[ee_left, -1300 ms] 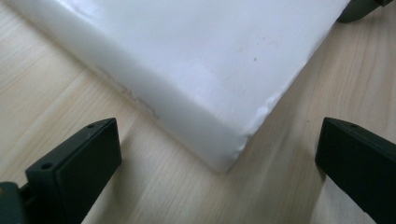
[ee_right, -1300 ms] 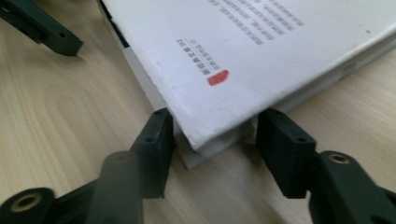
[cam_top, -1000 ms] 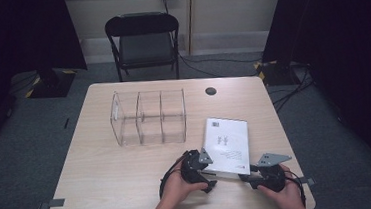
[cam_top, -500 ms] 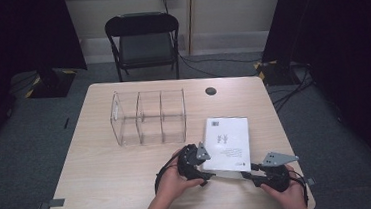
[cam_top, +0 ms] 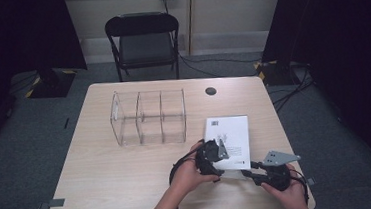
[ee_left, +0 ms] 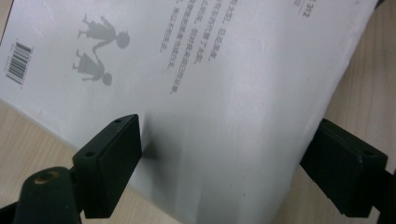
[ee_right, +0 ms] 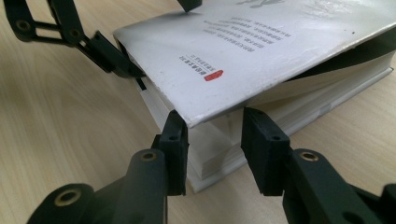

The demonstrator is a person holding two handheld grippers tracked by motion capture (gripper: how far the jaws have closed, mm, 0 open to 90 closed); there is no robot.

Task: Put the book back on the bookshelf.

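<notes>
Lifting the white book (cam_top: 229, 140) at the desk's (cam_top: 110, 190) near right corner is underway; the left gripper (cam_top: 216, 152), jaws spread, is straddling the cover; the right gripper (ee_right: 214, 149), narrowly parted, is meeting the corner, apparently unclamped; next, firm pinching.

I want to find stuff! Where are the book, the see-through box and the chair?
book (cam_top: 231, 133): high view, middle of its white cover.
see-through box (cam_top: 148, 118): high view, its middle compartment wall.
chair (cam_top: 144, 47): high view, its dark seat.

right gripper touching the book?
Cannot tell. In the right gripper view the right gripper straddles the near corner of the book, cover lifted above; no clear pad contact or gap.
</notes>
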